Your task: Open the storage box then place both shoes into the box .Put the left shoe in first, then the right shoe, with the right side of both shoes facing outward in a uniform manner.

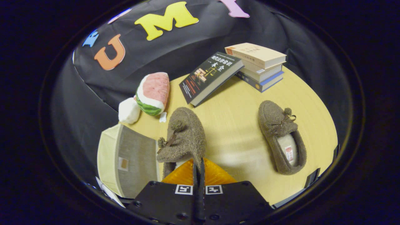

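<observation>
Gripper view: the gripper (198,165) has its fingers pressed nearly together, pinching the side wall of a brown fuzzy shoe (182,137) held just ahead of them. The box (128,161) sits just left of that shoe, a small tag on its grey face, unreadable. A second shoe (282,136) lies on the yellow table (237,125), well apart to the right, with a label on its insole, too small to read. Beyond lie a dark book (210,76) with Chinese writing, stacked books (259,64) and a watermelon plush (153,93).
</observation>
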### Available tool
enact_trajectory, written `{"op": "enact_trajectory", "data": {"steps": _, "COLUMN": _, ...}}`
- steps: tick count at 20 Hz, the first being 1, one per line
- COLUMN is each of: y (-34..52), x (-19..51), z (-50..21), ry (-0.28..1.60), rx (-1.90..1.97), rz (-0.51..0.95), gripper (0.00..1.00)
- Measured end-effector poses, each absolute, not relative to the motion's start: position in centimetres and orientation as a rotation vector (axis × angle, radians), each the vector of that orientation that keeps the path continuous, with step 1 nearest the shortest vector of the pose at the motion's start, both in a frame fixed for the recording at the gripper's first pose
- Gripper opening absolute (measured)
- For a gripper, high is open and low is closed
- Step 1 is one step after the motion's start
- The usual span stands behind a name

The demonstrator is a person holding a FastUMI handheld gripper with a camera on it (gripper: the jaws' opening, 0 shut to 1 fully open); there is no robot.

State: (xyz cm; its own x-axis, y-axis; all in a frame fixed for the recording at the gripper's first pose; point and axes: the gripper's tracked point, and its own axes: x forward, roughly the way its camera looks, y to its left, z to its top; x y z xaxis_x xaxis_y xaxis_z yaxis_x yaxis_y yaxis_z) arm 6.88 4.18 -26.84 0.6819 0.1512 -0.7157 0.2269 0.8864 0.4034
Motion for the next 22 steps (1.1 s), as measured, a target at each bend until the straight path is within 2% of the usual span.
{"op": "enact_trajectory", "data": {"steps": 6, "y": 10.9, "x": 6.4, "z": -16.2, "ry": 0.681, "rx": 0.569, "rz": 0.011, "gripper": 0.00}}
{"op": "enact_trajectory", "data": {"steps": 10, "y": 17.6, "x": 6.8, "z": -13.1, "ry": 0.626, "rx": 0.601, "rz": 0.062, "gripper": 0.00}}
{"op": "enact_trajectory", "data": {"steps": 17, "y": 28.9, "x": 7.1, "z": -16.6, "ry": 0.683, "rx": 0.633, "rz": 0.096, "gripper": 0.00}}
{"op": "enact_trajectory", "data": {"steps": 22, "y": 33.2, "x": 7.5, "z": -21.1, "ry": 0.740, "rx": 0.588, "rz": 0.078, "gripper": 0.00}}
